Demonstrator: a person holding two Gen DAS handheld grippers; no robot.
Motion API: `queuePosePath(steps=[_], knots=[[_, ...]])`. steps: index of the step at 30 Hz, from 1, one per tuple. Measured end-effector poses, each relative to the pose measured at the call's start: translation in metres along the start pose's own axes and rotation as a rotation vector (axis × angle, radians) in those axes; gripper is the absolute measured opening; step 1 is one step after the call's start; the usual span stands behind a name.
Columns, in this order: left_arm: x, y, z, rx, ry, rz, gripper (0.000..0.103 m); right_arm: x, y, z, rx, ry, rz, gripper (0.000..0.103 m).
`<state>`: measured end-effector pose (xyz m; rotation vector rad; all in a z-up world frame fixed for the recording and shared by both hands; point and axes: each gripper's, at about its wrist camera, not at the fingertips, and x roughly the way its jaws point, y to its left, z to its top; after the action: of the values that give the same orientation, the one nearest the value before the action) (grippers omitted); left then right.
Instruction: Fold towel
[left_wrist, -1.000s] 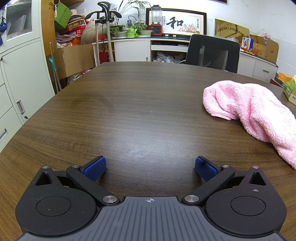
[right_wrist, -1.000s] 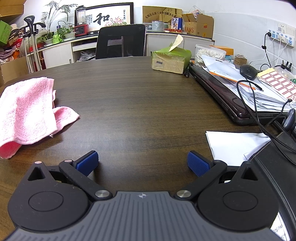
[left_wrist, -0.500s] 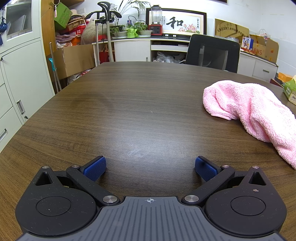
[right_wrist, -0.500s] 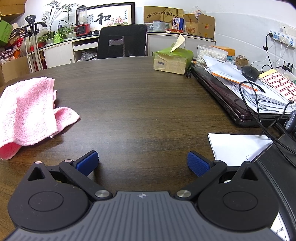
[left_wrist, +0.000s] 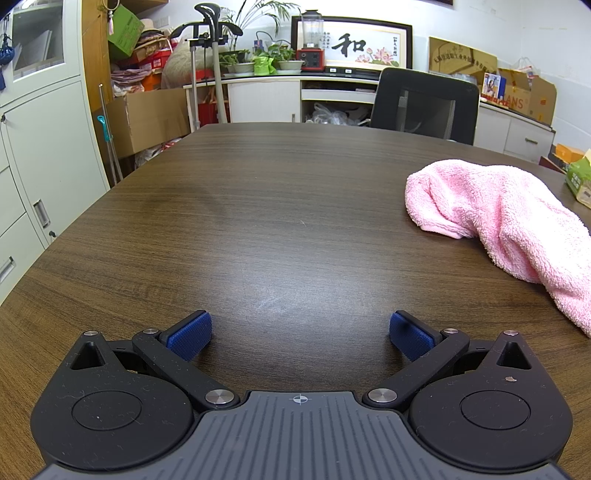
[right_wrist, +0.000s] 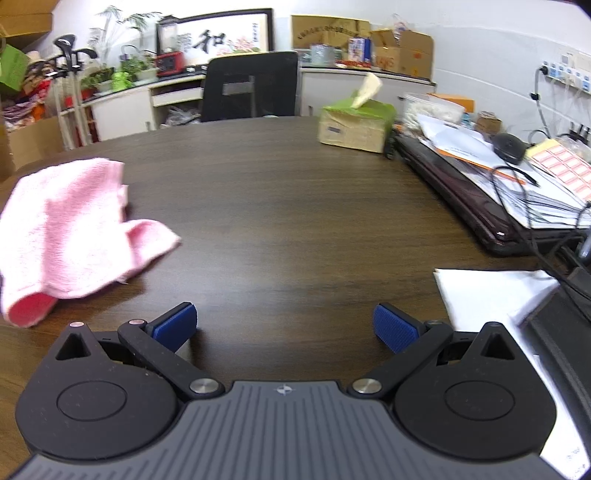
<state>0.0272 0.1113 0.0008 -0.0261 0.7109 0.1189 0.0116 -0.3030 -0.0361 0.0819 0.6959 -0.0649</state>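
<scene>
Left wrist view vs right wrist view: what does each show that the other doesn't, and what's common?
Only the left wrist view: the white cabinets at the left wall and the left tongs, open and empty.

Only the right wrist view: the laptop under papers, the white sheet, the wall sockets and the right tongs, open and empty.

Both: the pink towel crumpled on the table, the black chair, the framed picture, the green tissue box.

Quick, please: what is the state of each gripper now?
Left gripper: open, holding nothing.
Right gripper: open, holding nothing; the towel lies apart from it.
</scene>
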Motion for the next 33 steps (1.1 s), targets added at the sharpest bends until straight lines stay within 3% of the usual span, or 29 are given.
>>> queuePosePath(steps=[5,12,17,23,33], knots=[[0.001,0.000,0.000,0.000,0.000,0.001,0.103,-0.005,0.024,0.008,-0.007,-0.005,0.109,0.103],[0.001,0.000,0.000,0.000,0.000,0.001,0.103,-0.017,0.055,0.035,-0.019,-0.110,0.275,0.103],[0.001,0.000,0.000,0.000,0.000,0.001,0.103,-0.011,0.067,0.043,-0.018,-0.131,0.337,0.103],[0.001,-0.001,-0.001,-0.003,0.000,0.004,0.103,-0.017,0.074,0.033,-0.164,-0.130,0.307,0.103],[0.001,-0.001,0.000,-0.003,0.000,0.004,0.103,-0.018,0.059,0.029,-0.133,-0.102,0.348,0.102]])
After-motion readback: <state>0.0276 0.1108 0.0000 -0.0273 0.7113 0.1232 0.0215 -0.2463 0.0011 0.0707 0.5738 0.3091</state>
